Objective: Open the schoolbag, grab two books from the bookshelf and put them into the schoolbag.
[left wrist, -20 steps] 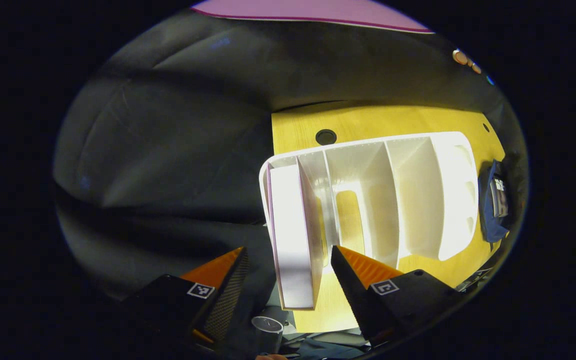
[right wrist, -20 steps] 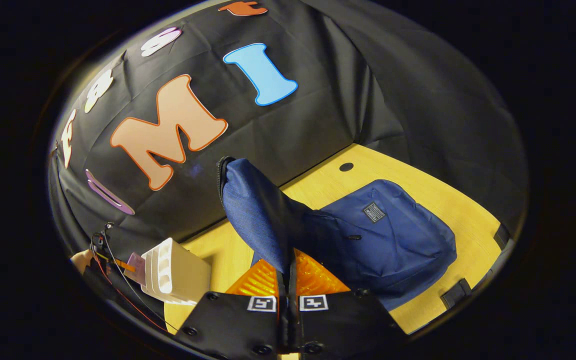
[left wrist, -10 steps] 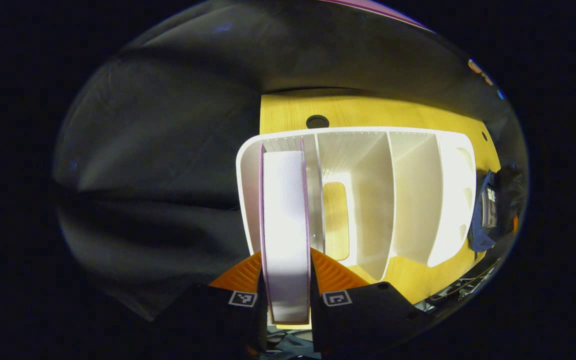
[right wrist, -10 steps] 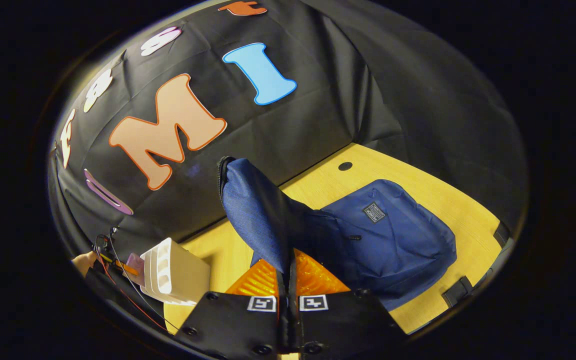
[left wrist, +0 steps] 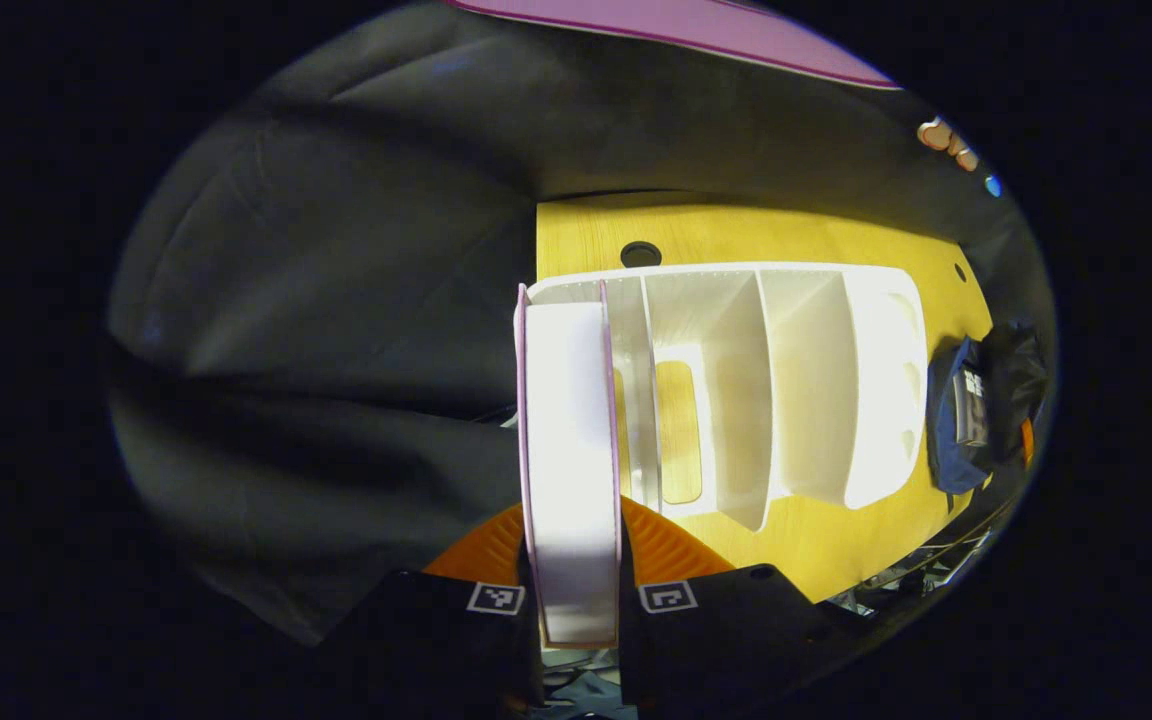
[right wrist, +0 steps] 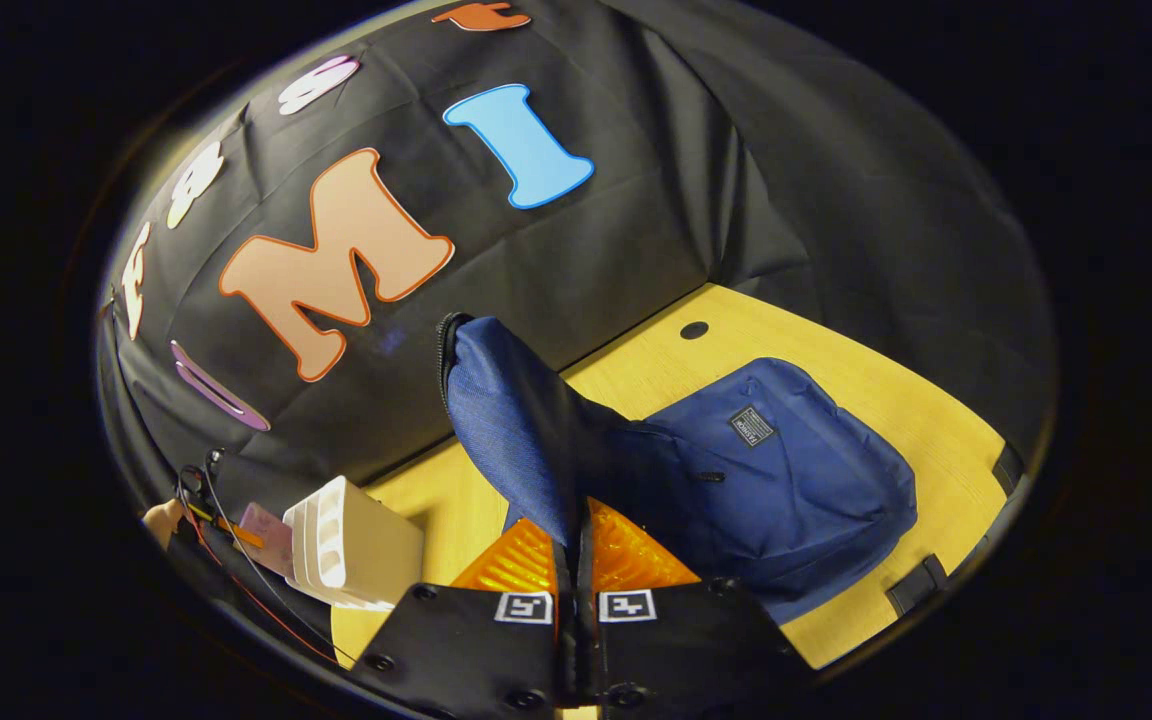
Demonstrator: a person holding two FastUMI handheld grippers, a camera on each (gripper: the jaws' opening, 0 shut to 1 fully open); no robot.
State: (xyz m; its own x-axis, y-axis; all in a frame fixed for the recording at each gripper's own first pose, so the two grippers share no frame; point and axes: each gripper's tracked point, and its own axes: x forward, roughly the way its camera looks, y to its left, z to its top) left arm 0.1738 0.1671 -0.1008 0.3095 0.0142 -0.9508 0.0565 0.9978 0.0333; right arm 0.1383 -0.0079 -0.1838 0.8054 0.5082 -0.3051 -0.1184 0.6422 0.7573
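Black cloth walls close round a yellow table (right wrist: 836,370) that carries a white bookshelf (left wrist: 796,390) and a blue schoolbag (right wrist: 786,480). The left tongs (left wrist: 572,560) are closed on a pink-edged book (left wrist: 568,450), one orange finger pressed to each cover, with the book standing in the shelf's leftmost slot. The right tongs (right wrist: 576,560) are clamped on the schoolbag's flap (right wrist: 506,420), holding it upright so the mouth stays open.

To do this step well, I judge the book should be drawn straight out along its slot, parallel to the dividers, so it neither jams nor drags the light shelf along; the flap should be kept high and steady.

From the left gripper view the remaining slots look empty, and the grip on the book is plain. From the right gripper view the bag lies well right of the shelf, its body flat on the table.
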